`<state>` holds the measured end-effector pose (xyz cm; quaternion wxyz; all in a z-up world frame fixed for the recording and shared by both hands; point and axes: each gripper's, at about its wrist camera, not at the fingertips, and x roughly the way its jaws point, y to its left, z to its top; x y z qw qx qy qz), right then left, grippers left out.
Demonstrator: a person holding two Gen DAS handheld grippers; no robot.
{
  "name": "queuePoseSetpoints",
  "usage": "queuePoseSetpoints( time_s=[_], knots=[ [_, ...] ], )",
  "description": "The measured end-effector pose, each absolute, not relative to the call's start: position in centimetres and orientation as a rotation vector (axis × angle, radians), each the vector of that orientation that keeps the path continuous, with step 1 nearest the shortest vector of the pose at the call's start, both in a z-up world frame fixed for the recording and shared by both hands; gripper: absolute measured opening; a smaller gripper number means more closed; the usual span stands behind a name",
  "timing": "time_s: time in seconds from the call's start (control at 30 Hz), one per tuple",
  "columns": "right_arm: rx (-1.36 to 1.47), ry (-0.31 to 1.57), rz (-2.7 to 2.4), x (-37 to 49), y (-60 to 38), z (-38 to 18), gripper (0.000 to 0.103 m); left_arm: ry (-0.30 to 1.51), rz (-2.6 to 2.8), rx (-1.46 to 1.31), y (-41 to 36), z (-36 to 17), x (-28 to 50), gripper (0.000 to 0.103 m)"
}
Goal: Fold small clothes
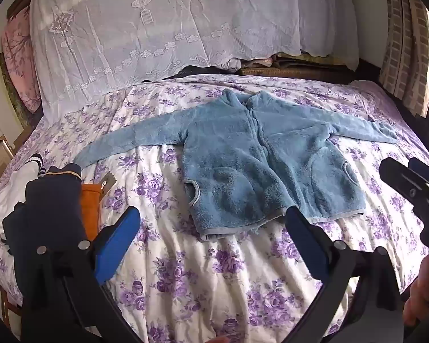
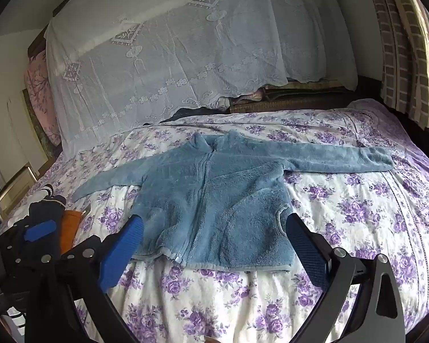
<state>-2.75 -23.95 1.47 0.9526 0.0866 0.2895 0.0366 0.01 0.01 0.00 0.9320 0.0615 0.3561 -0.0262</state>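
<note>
A blue fleece jacket lies flat ahead, sleeves spread sideways across the bed, just beyond the left gripper and right gripper, both wide open and empty.

The fleece jacket is a dusty blue all over, trim included. The bedspread under it is white, printed with purple roses. A pale, whitish lace cloth carries woven flower and tassel motifs. The curtain is checked in beige and cream. By the bed's edge sit a navy garment, an orange piece and something white, perhaps navy-striped. Both grippers' pads are blue on black frames.
</note>
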Motion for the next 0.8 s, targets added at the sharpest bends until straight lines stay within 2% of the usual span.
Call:
queuePoseSetpoints(
  time_s=[0.8],
  knots=[
    [0.163, 0.575, 0.077, -3.3, -23.4, 1.8, 0.100, 0.722, -0.046, 0.116, 1.1, 0.4, -0.2, 0.099]
  ],
)
